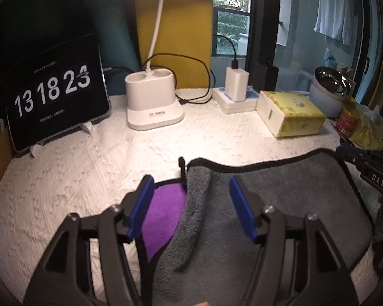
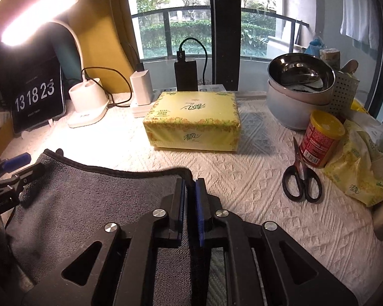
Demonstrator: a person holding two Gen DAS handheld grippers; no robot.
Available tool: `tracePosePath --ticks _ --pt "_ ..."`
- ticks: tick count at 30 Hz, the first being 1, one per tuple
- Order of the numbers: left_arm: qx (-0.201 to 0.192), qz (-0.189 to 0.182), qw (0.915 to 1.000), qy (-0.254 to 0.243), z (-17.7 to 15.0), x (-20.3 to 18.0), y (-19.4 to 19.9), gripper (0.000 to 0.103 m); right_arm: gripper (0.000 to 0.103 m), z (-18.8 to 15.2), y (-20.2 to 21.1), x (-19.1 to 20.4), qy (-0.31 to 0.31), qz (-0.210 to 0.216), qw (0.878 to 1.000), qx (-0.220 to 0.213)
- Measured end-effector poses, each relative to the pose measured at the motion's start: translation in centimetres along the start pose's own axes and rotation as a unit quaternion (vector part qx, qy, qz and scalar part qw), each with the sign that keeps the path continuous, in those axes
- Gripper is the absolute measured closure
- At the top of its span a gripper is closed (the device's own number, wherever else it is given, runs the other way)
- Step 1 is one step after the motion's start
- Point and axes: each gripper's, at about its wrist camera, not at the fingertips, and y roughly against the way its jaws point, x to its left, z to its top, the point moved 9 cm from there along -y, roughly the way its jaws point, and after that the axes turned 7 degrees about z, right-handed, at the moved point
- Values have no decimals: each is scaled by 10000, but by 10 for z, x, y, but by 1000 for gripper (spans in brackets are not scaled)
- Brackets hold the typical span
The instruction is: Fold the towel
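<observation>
The grey towel (image 1: 280, 204) lies folded over on the white textured counter (image 1: 89, 168) right in front of me, its dark-bound far edge curving across and a patch of its purple underside (image 1: 163, 216) showing at the left where the top layer stops short. My left gripper (image 1: 190, 204) hovers over that left end with its blue fingers (image 1: 139, 209) spread wide apart, a raised ridge of the grey pile running between them. My right gripper (image 2: 190, 204) has its fingers pressed together on the towel's far right corner, the black trim pinched between the pads.

Behind the towel sits a yellow tissue pack (image 2: 192, 122). To its right, a steel bowl (image 2: 301, 72) is nested in a pale grey pot (image 2: 288, 112), with what looks like a utensil lying in the bowl. Next to the pot are a perforated holder (image 2: 343, 91) with a handle poking out, a red can (image 2: 321, 137) with a yellow lid, and black scissors (image 2: 301, 181). A white charging dock (image 1: 153, 99) has two round wells, with a cable running into one.
</observation>
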Motion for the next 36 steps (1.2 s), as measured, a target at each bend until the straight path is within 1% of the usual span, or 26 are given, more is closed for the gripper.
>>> tracePosePath --ticks 2,4,16,21,36 --pt "-35 0 10000 39 1 2 6 40 79 1 6 2 -8 7 10000 -40" --pt "-69 -2 10000 69 1 4 12 40 78 3 11 4 2 0 10000 -77" --pt "-321 -57 9993 171 2 15 57 38 77 6 48 26 58 45 9995 -303" --pt "-431 -98 9988 201 0 19 78 30 77 5 67 33 85 49 9992 -394" --pt "-672 -132 9972 287 -12 30 136 28 77 -7 118 58 200 90 9980 -591"
